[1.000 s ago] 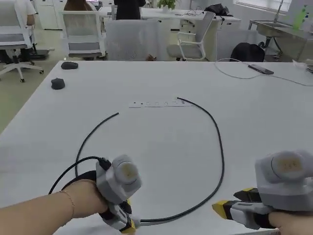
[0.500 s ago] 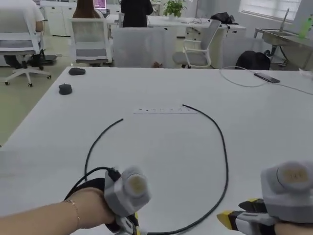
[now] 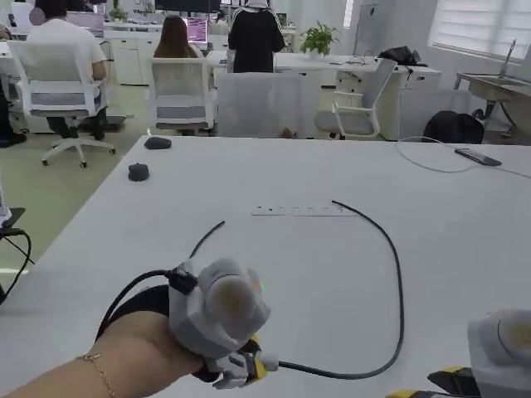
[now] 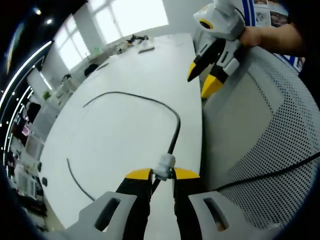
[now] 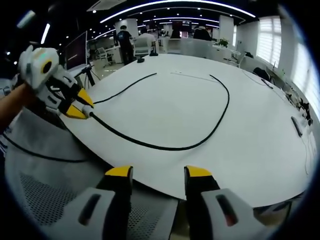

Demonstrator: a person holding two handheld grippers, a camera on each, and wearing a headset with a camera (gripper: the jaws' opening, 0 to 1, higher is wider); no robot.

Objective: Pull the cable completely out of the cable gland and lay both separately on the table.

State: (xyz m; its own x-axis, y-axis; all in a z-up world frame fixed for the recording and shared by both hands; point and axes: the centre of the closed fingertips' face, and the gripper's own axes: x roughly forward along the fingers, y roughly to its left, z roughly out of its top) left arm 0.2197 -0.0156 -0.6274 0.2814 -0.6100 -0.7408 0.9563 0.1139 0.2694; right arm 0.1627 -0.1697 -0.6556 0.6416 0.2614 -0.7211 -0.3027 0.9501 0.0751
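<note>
Pinching white cable gland [image 4: 164, 166], left fingers [image 4: 138, 174], cable [image 4: 150, 100] trailing forward (curving), right fingers [image 5: 119, 172] spread.

In the head view the right hand-held gripper [image 3: 427, 385] is cut off by the frame at five o'clock; just a grey housing and slivers of yellow tip show. The left hand-held gripper [image 3: 251, 368] has its jaws mostly tucked under its own body at six o'clock. The near end of the cable [image 3: 397, 282] vanishes there. In the left gripper view the lower end of the cable gland [image 4: 164, 164] disappears between the yellow tips. On the counter [image 3: 465, 240], a pale strip [image 3: 303, 211] at twelve o'clock, a dark lump [image 3: 138, 172] at ten o'clock and a second dark lump [image 3: 158, 143] beyond it are too small to identify.
</note>
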